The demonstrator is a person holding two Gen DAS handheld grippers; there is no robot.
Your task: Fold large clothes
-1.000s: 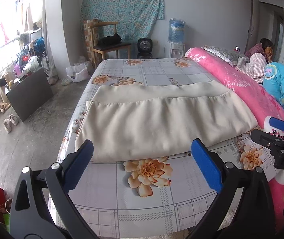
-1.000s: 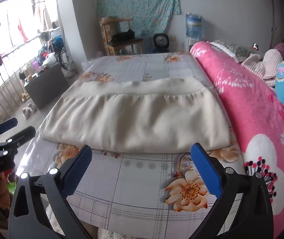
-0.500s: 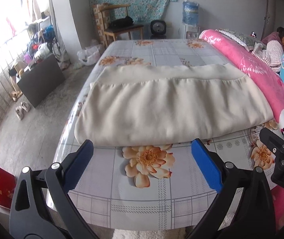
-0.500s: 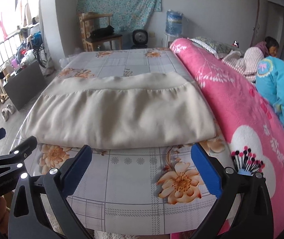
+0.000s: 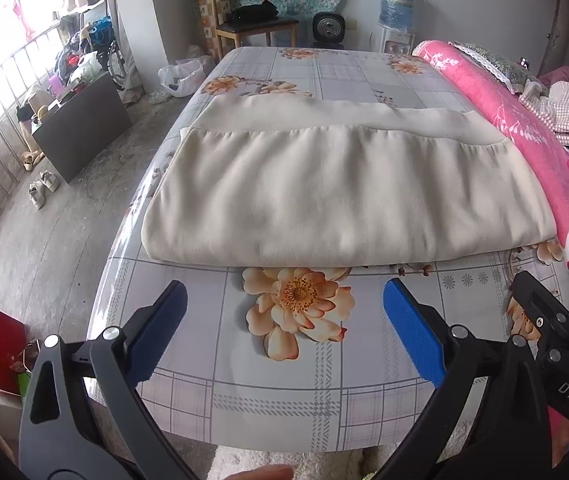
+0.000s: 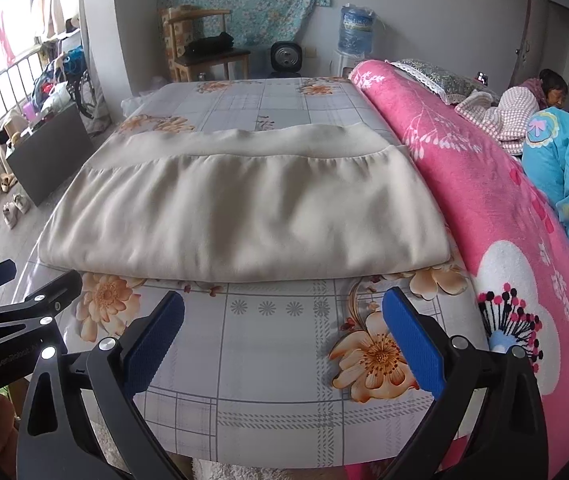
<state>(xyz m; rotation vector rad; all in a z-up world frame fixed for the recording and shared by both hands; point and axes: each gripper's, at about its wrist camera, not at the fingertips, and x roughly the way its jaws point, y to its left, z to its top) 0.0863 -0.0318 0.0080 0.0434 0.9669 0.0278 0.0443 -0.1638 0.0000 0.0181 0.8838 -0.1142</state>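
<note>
Cloth (image 5: 324,196): folded, flat on bed (image 5: 284,384)
Left hand-held gripper (image 5: 284,332): wide open, holding nothing
Right hand-held gripper (image 6: 284,332): wide open, holding nothing

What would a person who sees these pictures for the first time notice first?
The eye goes first to the large cream garment, folded flat across the middle of the bed with its floral sheet. Next comes the bright pink blanket, heaped along the bed's right side. In front, the left gripper and the right gripper both stand open above the near edge, holding nothing.
</note>
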